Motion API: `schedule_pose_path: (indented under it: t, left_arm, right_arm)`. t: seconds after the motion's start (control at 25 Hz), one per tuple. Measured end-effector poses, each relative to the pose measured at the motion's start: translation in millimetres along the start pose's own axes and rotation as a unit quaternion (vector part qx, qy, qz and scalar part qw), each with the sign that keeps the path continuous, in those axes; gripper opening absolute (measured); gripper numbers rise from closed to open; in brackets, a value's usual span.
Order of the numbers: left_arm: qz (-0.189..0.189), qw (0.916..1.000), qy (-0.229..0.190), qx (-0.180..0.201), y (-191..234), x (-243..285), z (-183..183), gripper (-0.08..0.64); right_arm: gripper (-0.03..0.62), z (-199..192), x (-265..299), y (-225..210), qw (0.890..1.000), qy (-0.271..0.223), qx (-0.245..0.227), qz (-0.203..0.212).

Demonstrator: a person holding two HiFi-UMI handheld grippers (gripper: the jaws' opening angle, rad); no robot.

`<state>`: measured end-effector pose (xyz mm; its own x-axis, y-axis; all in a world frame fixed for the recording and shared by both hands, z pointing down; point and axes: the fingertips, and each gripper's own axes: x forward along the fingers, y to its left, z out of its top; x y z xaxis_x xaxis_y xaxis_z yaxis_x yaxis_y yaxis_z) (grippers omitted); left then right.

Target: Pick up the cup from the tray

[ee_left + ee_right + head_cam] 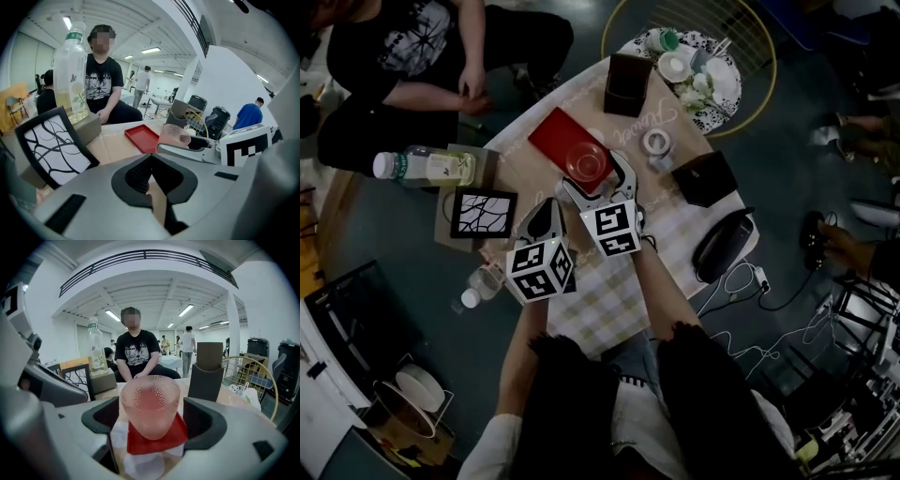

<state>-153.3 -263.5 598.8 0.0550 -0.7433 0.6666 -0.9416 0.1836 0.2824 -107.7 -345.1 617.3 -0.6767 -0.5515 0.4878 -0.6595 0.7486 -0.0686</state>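
Cup, clear, dimpled, pink-tinted, between right tongs

The pale table, with a checked cloth at its near end, carried a red tray straight ahead of the right gripper. Beyond the tray stood a dark upright box. A tape roll, a black box and a black oblong case lay to that gripper's right. A framed line drawing stood tilted just left of the left gripper.
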Motion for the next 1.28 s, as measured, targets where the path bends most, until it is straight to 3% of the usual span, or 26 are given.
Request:
schedule_pose_path:
  t: [0.44, 0.92, 1.28]
  left_arm:
    - [0.01, 0.9994, 0.011, -0.03, 10, 3, -12, 0.006]
    - [0.003, 0.9998, 0.003, -0.021, 0, 1, -5, 0.006]
    - [-0.033, 0.9994, 0.0, 0.01, -33, -6, -2, 0.006]
  right_arm:
    - [0.38, -8, 15, -3, 0.999, 0.03, -0.028, -0.002]
    - [0.377, 2, -11, -2, 1.0, 0.01, -0.024, -0.005]
    - [0.377, -16, -62, -18, 0.999, 0.019, -0.006, -0.046]
